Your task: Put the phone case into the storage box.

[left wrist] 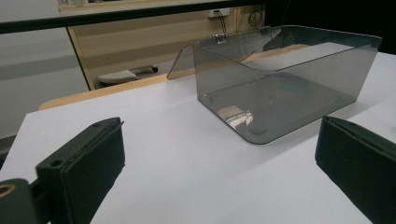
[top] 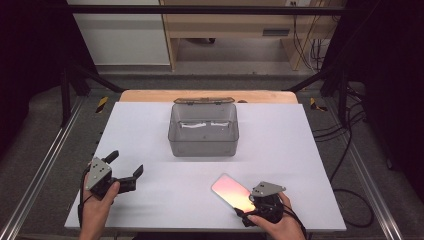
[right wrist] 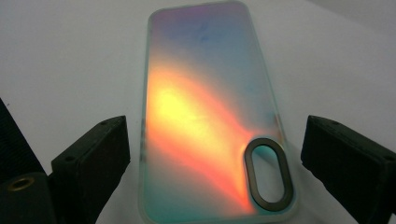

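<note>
An iridescent phone case (top: 231, 191) glowing orange, pink and blue lies flat on the white table near the front right. My right gripper (top: 245, 209) stands open around its near end; in the right gripper view the case (right wrist: 210, 116) lies between the two black jaws with a gap on each side, its oval camera cutout toward the right jaw. My left gripper (top: 126, 163) rests open at the front left with nothing between its jaws. In the left gripper view it (left wrist: 222, 125) faces a smoky transparent box (left wrist: 280, 84).
The smoky box (top: 203, 135) stands at the table's middle back with its hinged lid (top: 204, 101) folded open behind it. The white table top (top: 280, 140) ends in a wooden strip at the far edge. Metal rails run along both sides.
</note>
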Action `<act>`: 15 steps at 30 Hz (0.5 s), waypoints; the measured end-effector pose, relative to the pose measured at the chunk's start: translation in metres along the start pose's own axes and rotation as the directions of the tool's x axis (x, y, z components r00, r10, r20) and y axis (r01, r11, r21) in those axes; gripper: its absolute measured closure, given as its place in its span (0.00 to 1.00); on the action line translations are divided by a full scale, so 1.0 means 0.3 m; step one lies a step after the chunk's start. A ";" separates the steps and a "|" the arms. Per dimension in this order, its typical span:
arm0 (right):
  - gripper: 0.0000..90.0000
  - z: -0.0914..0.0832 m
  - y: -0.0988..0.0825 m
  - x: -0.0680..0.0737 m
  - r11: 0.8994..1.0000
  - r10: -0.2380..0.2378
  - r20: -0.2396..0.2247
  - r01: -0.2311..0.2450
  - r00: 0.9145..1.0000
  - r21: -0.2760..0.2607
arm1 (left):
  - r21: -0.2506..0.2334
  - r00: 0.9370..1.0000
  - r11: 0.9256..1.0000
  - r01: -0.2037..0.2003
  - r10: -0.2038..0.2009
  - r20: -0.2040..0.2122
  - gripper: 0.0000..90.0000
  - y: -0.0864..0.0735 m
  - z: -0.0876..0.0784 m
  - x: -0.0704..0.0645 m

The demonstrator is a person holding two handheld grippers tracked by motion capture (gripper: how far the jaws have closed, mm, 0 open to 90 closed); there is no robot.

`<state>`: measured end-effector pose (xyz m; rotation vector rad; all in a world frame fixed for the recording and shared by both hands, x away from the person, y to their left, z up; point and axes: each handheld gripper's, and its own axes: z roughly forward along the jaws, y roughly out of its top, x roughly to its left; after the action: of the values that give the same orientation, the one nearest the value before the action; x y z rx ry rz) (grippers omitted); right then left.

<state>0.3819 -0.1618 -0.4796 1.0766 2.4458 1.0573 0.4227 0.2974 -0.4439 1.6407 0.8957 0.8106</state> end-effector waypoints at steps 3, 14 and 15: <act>0.09 0.011 0.000 0.006 1.000 -0.011 0.005 0.011 1.000 0.009 | 0.000 1.000 1.000 -0.003 0.003 0.001 0.02 0.001 0.000 -0.002; 0.18 0.021 -0.006 0.015 0.999 -0.041 0.032 0.040 0.999 0.030 | 0.001 1.000 1.000 -0.005 0.005 0.002 0.02 0.001 0.001 -0.003; 0.18 0.022 -0.006 0.015 0.999 -0.041 0.032 0.040 0.999 0.031 | 0.002 1.000 1.000 -0.006 0.006 0.003 0.02 0.001 0.001 -0.003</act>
<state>0.3810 -0.1559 -0.4852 1.0404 2.4547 0.9856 0.4226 0.2964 -0.4438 1.6461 0.8903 0.8119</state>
